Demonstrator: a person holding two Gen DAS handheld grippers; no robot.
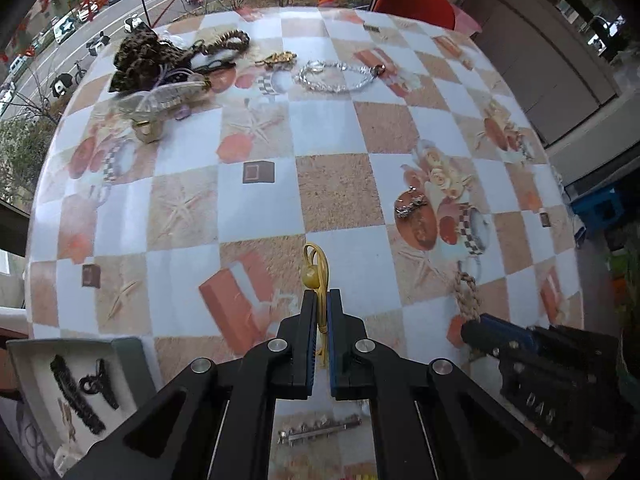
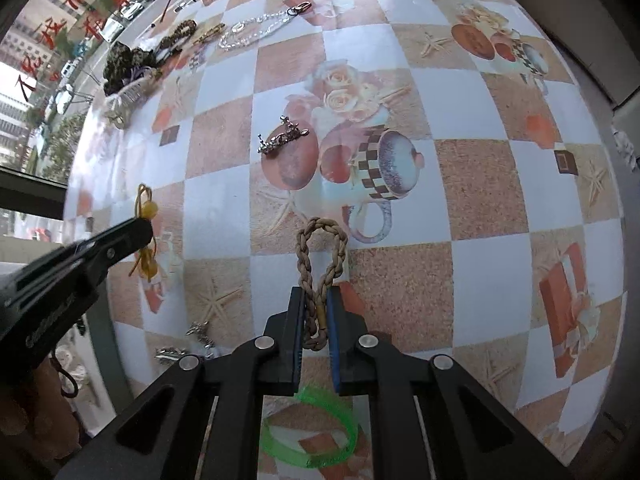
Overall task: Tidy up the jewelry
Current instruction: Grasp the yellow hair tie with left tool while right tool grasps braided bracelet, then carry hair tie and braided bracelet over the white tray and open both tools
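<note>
Checkered and busy, the round worktop [image 1: 328, 128] wears a glossy cloth printed with roses, starfish, cups and gift boxes, and a window behind it looks out on a street with parked cars. Left tool [image 1: 320, 300] has its jaws pressed together on a yellow cord bracelet [image 1: 316, 268], the loop and its round yellow bead poking out above the fingertips, the rest of the cord trailing down between the blue pads. Over in the right wrist view that same bracelet hangs clear of the cloth. Right tool [image 2: 316, 296] is pinching a braided tan rope bracelet [image 2: 320, 248], its loop standing out ahead of the jaws and a small brass clasp caught between the pads.

Out in the middle of the worktop lies a silver rhinestone piece [image 2: 282, 138], resting on the printed brown circle. At the far edge there's a clear crystal bead bracelet [image 1: 332, 76], a small gold piece [image 1: 278, 58] just left of it, a brown beaded strand [image 1: 230, 40], and a dark knitted heap [image 1: 138, 58] with a clear pouch [image 1: 168, 98] beside it. Near the left tool's base, a white tray [image 1: 24, 368] sits at the worktop's near-left edge, holding a black claw clip [image 1: 98, 384] and a long dark hair clip [image 1: 76, 396]. A silver barrette [image 1: 320, 430] shows under the left tool, and a green translucent bangle [image 2: 316, 436] lies under the right tool.
</note>
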